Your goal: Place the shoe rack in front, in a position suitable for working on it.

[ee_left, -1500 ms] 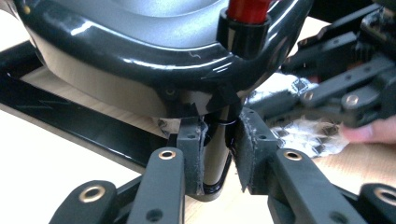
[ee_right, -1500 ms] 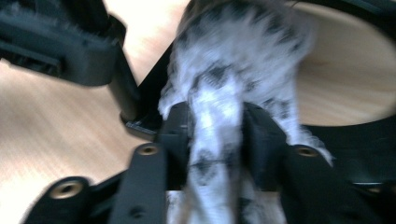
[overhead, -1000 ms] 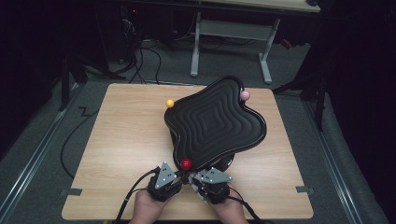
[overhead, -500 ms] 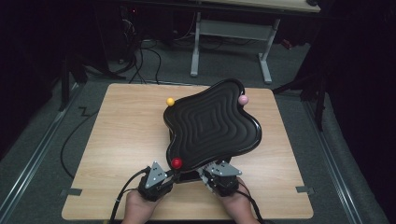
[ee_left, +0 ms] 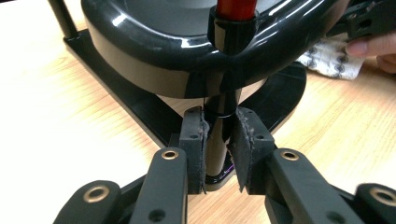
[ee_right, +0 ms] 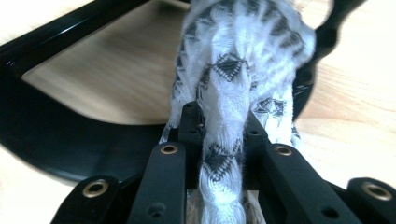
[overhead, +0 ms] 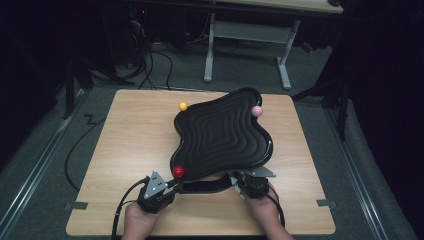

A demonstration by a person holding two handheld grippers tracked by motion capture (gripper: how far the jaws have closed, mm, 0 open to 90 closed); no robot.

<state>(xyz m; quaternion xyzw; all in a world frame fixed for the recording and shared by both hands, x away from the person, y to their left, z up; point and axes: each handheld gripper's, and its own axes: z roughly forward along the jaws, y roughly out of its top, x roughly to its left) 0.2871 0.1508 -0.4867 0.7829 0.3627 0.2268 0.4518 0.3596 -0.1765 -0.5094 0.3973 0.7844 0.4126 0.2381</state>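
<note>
On the wooden tabletop (overhead: 130, 150), the left gripper (overhead: 161, 189) has its fingers (ee_left: 194, 140) clamped on the black post (ee_left: 217, 140) under the red knob (overhead: 178, 171) of the wavy black tray (overhead: 222, 135). Right of it, the right gripper (overhead: 246, 184) pinches a patterned white cloth (ee_right: 229, 93) against the tray's base (overhead: 205, 187).

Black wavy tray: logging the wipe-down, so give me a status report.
Left gripper shut on post under the tray. Right gripper shut on patterned cloth, at the stand base. Nothing in the way.
</note>
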